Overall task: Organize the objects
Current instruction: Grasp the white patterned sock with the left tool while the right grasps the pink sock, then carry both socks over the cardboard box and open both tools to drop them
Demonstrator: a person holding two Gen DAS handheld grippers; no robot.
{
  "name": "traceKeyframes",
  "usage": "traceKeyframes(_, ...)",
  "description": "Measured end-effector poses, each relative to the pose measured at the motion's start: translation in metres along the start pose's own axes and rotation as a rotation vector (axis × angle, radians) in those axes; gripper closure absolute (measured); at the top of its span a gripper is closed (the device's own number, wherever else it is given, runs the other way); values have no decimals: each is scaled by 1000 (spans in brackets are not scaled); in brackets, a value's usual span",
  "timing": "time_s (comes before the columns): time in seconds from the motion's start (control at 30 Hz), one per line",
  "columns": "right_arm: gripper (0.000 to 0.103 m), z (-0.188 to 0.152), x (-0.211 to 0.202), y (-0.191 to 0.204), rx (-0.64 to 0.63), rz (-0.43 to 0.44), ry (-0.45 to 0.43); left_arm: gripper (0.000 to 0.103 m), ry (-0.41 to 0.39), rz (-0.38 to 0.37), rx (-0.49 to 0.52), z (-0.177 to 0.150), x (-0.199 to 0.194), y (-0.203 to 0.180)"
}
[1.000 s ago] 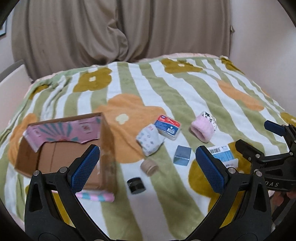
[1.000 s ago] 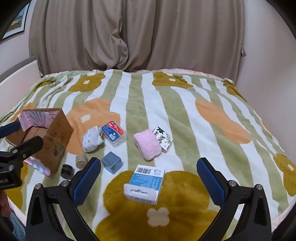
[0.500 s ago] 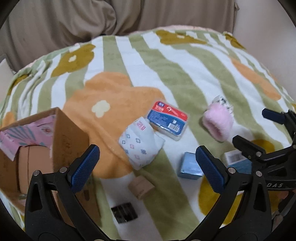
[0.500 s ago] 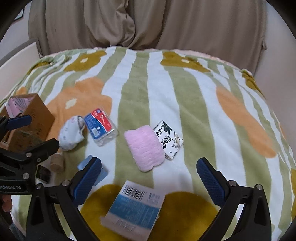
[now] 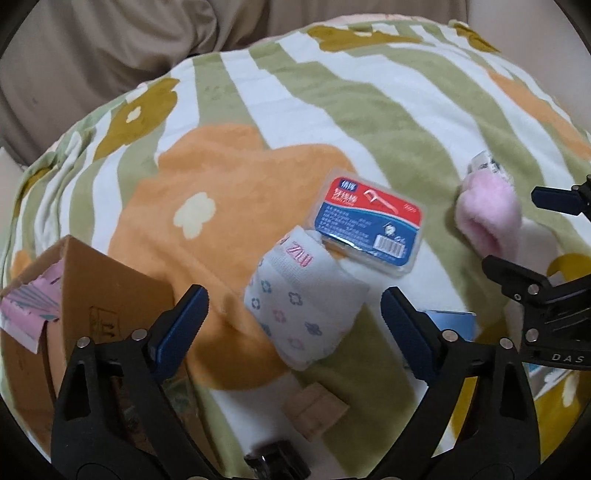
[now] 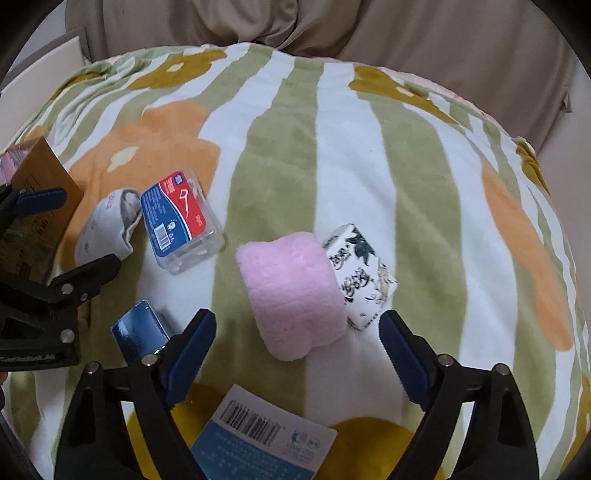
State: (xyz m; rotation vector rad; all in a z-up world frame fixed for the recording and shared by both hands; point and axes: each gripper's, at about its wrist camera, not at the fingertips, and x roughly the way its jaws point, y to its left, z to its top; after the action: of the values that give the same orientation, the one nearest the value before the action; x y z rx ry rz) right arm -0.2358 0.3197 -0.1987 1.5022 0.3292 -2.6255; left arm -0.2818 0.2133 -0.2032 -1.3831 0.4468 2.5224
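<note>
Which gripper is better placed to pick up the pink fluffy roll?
Right. The right gripper hangs just above the pink roll, jaws open. The left gripper faces the white patterned sock.

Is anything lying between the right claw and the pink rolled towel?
Nothing visible does. The right claw hangs open just short of the pink rolled towel, with bare blanket between. The black-and-white tissue pack touches the towel's far right side, beside the approach, not in it.

A bedroom in a home, it seems: a bed (image 6: 332, 155) under a fleecy flower-and-stripe blanket (image 5: 332, 110), beige curtains (image 6: 369, 33) hanging behind, plain walls, though blurred at the edges.
</note>
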Motion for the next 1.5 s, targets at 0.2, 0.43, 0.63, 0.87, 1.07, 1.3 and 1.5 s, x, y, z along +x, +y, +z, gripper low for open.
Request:
traceKeyframes(0.2,34,5,15,1,5,5,45,38,36,-50,-22,0,17,5)
traceKeyframes(0.43,54,5,20,-2,30,-7,60,50,41,-90,-37,-3,20,8)
traceKeyframes(0.63,62,3,18,-4,55,-2,57,54,40,-101,-44,-3,16,9)
traceKeyframes(0.87,65,3,10,-7,89,21,37,55,30,-102,-45,-5,5,11)
traceKeyframes(1.07,69,3,-1,-7,98,33,24,55,15,-107,-55,-6,-10,13)
traceKeyframes(1.3,73,1,-27,-8,123,55,-6,55,-31,-113,-49,-5,-45,13)
traceKeyframes(1.5,75,7,-61,-7,120,57,-52,55,-88,-121,-55,-1,-84,18)
